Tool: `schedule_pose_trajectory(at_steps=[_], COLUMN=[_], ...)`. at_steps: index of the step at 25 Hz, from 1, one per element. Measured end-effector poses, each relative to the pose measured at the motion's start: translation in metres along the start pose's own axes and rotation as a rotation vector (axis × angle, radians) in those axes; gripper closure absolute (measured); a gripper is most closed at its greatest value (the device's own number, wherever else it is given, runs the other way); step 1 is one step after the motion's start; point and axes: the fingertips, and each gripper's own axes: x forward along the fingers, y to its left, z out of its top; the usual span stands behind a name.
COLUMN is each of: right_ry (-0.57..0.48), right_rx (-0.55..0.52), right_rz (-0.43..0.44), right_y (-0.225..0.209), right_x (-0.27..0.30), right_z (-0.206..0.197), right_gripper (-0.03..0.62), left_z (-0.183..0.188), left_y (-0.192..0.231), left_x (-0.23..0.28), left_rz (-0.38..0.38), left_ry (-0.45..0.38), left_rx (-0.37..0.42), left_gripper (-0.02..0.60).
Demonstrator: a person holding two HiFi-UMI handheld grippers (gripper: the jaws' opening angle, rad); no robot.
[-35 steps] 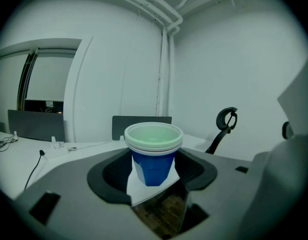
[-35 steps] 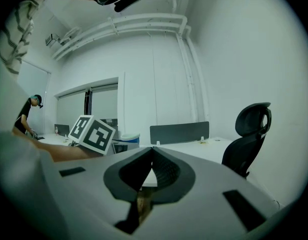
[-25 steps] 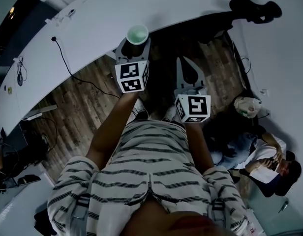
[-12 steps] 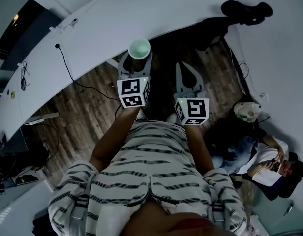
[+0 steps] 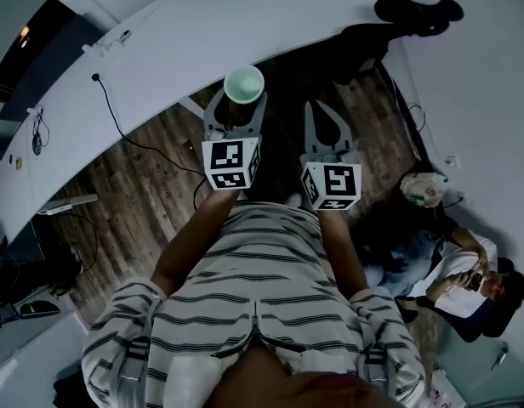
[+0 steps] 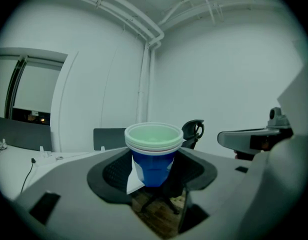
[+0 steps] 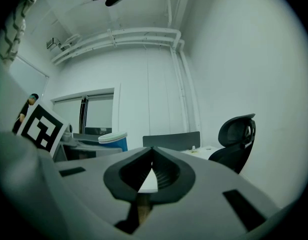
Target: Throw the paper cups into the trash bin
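currently the left gripper [image 5: 242, 100] is clamped on a stack of paper cups [image 5: 243, 82], one jaw on each side of the blue outer wall, just below the white rims. in the left gripper view the stack [image 6: 154, 154] stands upright between the jaws of that gripper [image 6: 154, 176], mouth up, with two nested rims visible and a pale interior. the right gripper [image 5: 323, 119] has its jaws pressed together with nothing between them; the right gripper view shows the tips of this gripper [image 7: 153, 159] meeting along one seam. in the head view the left gripper sits at 12 o'clock, with the right gripper just beside it at 1 o'clock, both held out ahead of the striped shirt [image 5: 262, 296]. each gripper carries a marker cube [image 5: 230, 161] at its rear. from the right gripper view the cups [image 7: 113, 140] appear at 9 o'clock. a white desk [image 5: 160, 49] runs from 9 to 12 o'clock, with a black cable [image 5: 109, 100] lying across it. the wooden floor [image 5: 134, 185] is visible below the grippers. a black office chair [image 5: 415, 11] stands at 1 o'clock. a seated person [image 5: 462, 270] is at 4 o'clock, well apart from the grippers.
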Motion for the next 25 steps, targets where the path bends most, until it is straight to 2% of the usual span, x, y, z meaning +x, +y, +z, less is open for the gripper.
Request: schedule_pose_trajectory(at_steps=[12, 20, 25], right_ry=[0.059, 0.121, 0.158], right_rx=[0.037, 0.060, 0.073], right_rz=[-0.012, -0.042, -0.052], right_y=[-0.002, -0.008, -0.008], right_x=[-0.006, -0.011, -0.010], right_z=[-0.033, -0.057, -0.074], right_gripper=[0.585, 0.585, 0.585], left_z=[-0.029, -0.063, -0.083], left_y=[-0.020, -0.031, -0.036], left_x=[-0.018, -0.019, -0.019], left_rz=[-0.052, -0.097, -0.124], left_ry=[0.064, 0.157, 0.207], left_rx=[-0.002, 0.029, 0.014], left_gripper=[0.296, 0.296, 0.296])
